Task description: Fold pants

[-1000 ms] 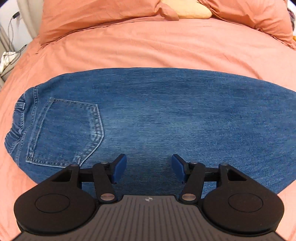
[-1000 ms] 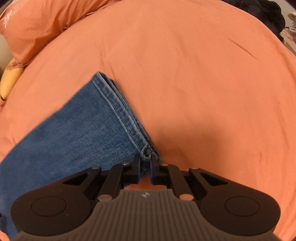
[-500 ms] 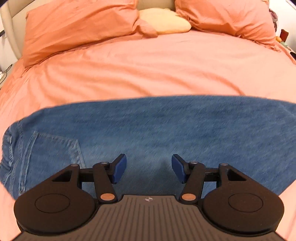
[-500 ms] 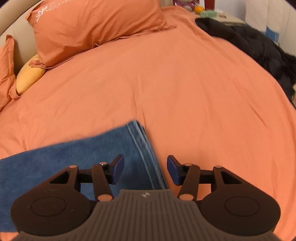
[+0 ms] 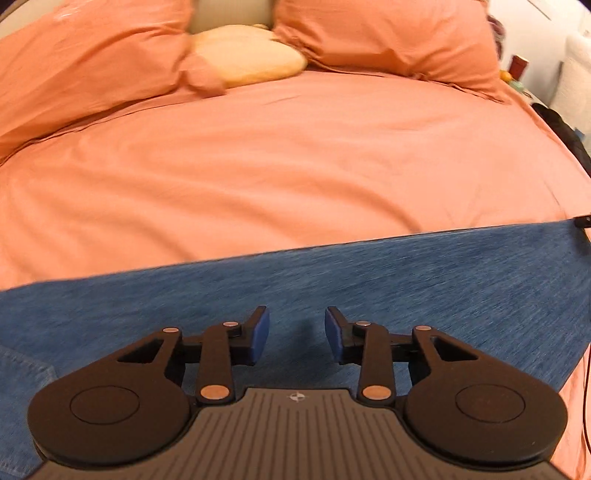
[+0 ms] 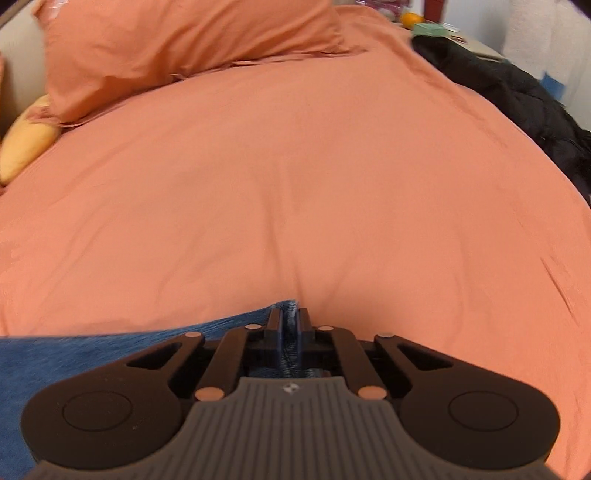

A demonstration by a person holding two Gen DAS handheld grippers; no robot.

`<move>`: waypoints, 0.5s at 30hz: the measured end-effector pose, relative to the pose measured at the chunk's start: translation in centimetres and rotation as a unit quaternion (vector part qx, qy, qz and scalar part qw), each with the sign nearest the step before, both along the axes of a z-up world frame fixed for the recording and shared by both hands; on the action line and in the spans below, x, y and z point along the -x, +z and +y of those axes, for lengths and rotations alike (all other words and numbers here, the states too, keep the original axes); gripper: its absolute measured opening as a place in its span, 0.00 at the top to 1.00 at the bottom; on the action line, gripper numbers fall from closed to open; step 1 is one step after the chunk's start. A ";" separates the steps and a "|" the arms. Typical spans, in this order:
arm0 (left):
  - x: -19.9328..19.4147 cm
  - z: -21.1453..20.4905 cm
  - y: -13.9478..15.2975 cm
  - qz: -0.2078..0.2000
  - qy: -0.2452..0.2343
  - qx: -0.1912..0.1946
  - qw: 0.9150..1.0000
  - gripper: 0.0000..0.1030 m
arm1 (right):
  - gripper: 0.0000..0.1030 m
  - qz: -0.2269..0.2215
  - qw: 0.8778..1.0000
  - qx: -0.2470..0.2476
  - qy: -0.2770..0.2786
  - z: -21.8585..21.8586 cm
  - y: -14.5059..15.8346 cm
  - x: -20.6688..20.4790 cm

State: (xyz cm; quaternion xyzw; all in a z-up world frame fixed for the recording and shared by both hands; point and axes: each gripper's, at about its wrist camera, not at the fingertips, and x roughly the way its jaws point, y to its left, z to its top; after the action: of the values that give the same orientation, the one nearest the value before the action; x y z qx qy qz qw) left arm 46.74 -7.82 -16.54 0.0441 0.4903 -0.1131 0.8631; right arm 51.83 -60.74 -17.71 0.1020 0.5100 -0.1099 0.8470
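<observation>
Blue denim pants (image 5: 369, 280) lie flat across the orange bed, doubled lengthwise. In the left wrist view my left gripper (image 5: 296, 334) is open and empty, low over the middle of the pants, and a back pocket corner (image 5: 26, 369) shows at lower left. In the right wrist view my right gripper (image 6: 289, 325) is shut on the hem end of the pants (image 6: 288, 310), with denim pinched between the fingers. The rest of the leg (image 6: 92, 354) runs off to the left.
The orange bedspread (image 6: 295, 184) stretches ahead. Orange pillows (image 5: 388, 37) and a yellow cushion (image 5: 247, 61) sit at the headboard. A black garment (image 6: 517, 96) lies at the bed's right edge beside a nightstand with small items (image 6: 424, 22).
My right gripper opened, moved back to the hem and has shut on it. My left gripper has tilted up and shifted right along the pants, staying open.
</observation>
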 end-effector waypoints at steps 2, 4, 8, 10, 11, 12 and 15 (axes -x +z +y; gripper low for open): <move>-0.5 -1.1 -0.5 -0.001 -0.012 0.002 1.000 0.61 | 1.00 0.007 1.000 -0.006 -0.008 -0.3 -0.9 -0.5; -1.0 -2.4 -1.1 0.004 -0.026 0.006 1.000 0.61 | 0.97 0.009 1.000 -0.015 -0.010 -0.6 -0.8 -0.3; -1.3 -5.9 -2.2 0.002 -0.079 -0.003 0.997 0.61 | 0.58 0.017 1.000 -0.023 0.010 -1.6 0.9 0.9; -1.2 -8.0 -2.6 0.001 -0.111 -0.011 0.994 0.61 | 0.53 0.026 0.998 -0.046 0.031 -2.3 1.4 1.9; -1.1 -9.0 -2.8 0.001 -0.126 -0.013 0.992 0.61 | 0.47 0.034 0.997 -0.068 0.036 -2.6 1.2 2.4; -1.1 -10.0 -3.1 0.004 -0.143 -0.012 0.990 0.60 | 0.47 0.041 0.995 -0.089 0.037 -3.0 0.9 3.1; -0.9 -12.7 -3.9 0.009 -0.172 -0.023 0.985 0.60 | 0.48 0.055 0.991 -0.117 0.036 -3.7 -0.8 4.3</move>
State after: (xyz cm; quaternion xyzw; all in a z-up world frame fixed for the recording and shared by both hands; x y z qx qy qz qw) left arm 47.68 -20.51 -20.41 0.1464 0.4859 -0.2494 0.8248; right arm 47.48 -64.46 -18.46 0.1758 0.5688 -0.0249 0.8031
